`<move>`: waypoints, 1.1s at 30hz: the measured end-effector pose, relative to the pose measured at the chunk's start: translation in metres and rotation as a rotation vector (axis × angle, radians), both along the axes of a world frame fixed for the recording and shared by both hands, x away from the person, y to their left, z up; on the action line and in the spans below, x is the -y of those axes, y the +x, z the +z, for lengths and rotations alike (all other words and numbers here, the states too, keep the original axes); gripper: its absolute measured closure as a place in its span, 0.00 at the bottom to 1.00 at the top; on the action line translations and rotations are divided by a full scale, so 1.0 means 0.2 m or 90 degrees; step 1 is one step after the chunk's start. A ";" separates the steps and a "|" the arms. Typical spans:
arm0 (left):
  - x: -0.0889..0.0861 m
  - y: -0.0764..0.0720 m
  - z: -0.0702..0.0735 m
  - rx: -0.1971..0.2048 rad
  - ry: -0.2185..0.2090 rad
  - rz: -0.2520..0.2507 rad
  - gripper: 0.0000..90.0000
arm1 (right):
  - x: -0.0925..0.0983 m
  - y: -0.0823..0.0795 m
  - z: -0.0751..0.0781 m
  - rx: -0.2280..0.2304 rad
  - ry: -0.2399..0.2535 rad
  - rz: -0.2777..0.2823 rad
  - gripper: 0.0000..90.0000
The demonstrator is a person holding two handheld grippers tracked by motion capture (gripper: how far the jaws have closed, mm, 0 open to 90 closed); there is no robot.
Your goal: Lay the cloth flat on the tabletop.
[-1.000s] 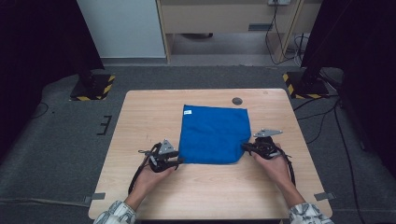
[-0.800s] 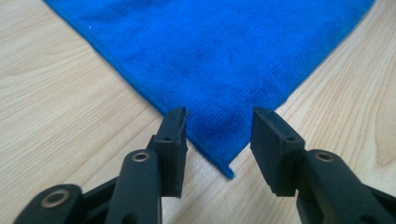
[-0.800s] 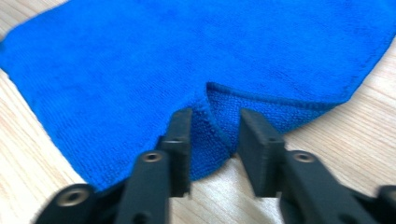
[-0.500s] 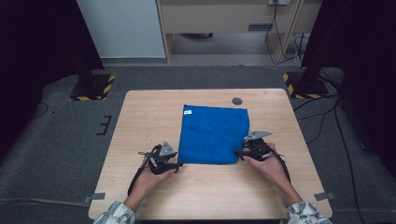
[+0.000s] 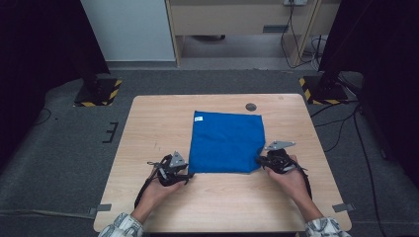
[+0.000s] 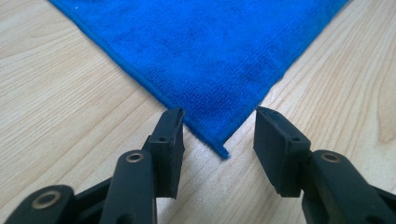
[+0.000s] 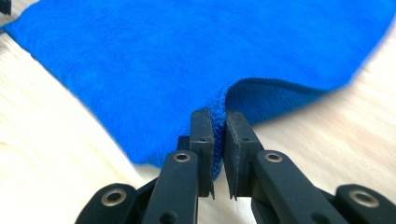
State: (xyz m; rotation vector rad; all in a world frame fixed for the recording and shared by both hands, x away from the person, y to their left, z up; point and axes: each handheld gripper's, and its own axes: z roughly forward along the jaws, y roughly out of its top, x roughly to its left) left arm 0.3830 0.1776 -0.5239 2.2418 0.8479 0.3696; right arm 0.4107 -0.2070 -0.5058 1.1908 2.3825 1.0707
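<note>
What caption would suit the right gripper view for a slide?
Right gripper pinches a lifted corner of the blue cloth above the wooden table.

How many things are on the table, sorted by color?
Blue: 1, the cloth
Black: 2, the left gripper and the right gripper
Total: 3

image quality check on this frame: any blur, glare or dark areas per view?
High view: table evenly lit, no glare, surroundings fall into near black at both sides. Left gripper view: sharp on the blue cloth corner and wood grain, jaw bases soft. Right gripper view: cloth and table smeared by motion blur and washed out bright, while the right gripper clamped on the cloth edge stays crisp.
</note>
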 end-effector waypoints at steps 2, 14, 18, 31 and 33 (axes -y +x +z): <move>0.00 0.00 0.00 -0.002 -0.001 0.002 0.60 | 0.03 -0.02 0.01 -0.008 0.007 -0.012 0.94; 0.05 0.02 -0.01 -0.002 0.005 -0.016 0.82 | 0.06 -0.04 0.01 -0.016 0.015 -0.021 0.95; 0.05 0.03 -0.01 -0.001 0.008 -0.014 0.91 | 0.07 -0.03 0.00 -0.019 0.017 -0.020 0.96; 0.06 0.00 0.03 0.003 0.009 -0.021 1.00 | 0.08 -0.04 0.00 -0.029 0.023 -0.023 0.96; 0.05 -0.01 0.04 0.004 0.005 -0.024 1.00 | 0.09 -0.05 0.00 -0.030 0.023 -0.025 0.96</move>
